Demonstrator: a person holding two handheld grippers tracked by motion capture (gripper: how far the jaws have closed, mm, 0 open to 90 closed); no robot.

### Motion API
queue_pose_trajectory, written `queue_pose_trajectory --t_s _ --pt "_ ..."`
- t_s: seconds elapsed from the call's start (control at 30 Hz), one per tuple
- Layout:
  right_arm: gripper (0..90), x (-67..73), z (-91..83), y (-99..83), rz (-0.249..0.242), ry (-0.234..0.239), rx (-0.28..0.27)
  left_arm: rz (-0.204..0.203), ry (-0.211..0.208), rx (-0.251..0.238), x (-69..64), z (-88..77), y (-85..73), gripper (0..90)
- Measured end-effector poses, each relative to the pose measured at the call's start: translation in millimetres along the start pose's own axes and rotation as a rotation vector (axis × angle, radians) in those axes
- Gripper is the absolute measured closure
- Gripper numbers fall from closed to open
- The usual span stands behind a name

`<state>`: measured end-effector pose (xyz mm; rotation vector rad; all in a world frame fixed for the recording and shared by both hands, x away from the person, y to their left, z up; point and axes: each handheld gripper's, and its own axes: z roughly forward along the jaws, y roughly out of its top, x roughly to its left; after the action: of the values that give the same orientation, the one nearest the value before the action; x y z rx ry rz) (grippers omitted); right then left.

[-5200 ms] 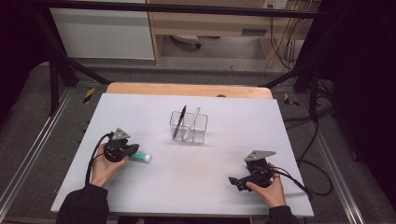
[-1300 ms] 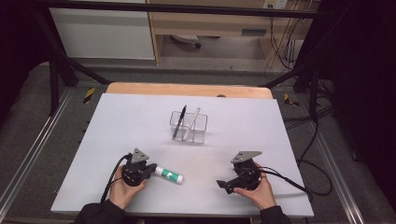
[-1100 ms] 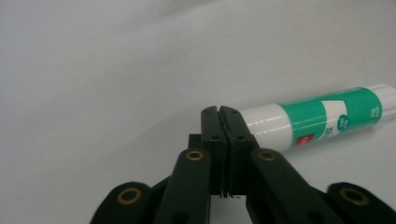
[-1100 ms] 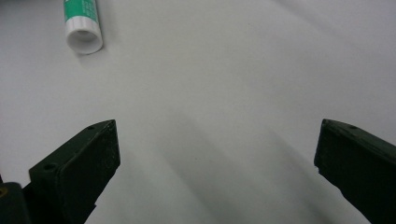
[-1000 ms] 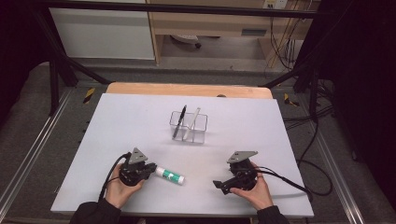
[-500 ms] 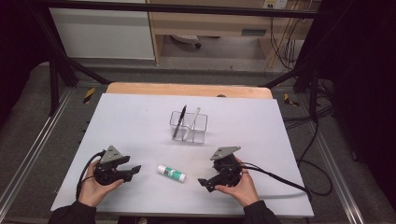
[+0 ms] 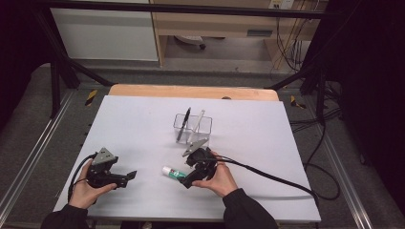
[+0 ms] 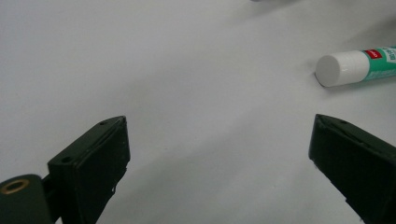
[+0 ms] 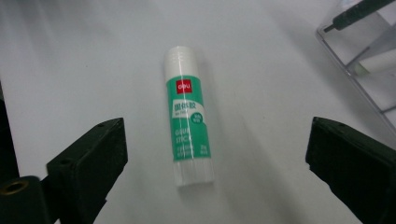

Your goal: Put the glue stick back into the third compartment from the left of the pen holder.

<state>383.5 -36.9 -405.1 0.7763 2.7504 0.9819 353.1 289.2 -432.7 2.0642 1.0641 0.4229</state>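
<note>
Jaws of right gripper (image 7: 187, 181) spread wide, have just been closing a little; glue stick (image 9: 188, 115) lies between them on table (image 7: 267, 143), pads clear of it. Left gripper (image 7: 128, 176) jaws have just been opening, nothing between them; glue stick's white cap off to one side, apart. Stick flat on white surface, cap end away from right gripper. Clear holder (image 7: 192, 128) beyond it carries dark pen and, probably, pale one. Hands grip both tools.
</note>
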Motion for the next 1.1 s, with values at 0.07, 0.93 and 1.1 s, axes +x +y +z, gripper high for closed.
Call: queue_pose_trajectory --t_s 0.07,0.93,1.1 --pt "8.6 -1.0 6.5 4.9 0.004 0.013 0.017 0.005 -0.001 0.003 -0.1 1.0 -0.1 4.5" --pt "58.4 10.6 50.8 34.1 -0.121 0.082 0.178 0.026 -0.023 0.029 -3.8 5.9 1.3 3.0" --pt "64.5 11.4 56.3 35.0 -0.134 0.078 0.200 0.030 -0.017 0.037 -2.8 6.0 0.7 3.0"
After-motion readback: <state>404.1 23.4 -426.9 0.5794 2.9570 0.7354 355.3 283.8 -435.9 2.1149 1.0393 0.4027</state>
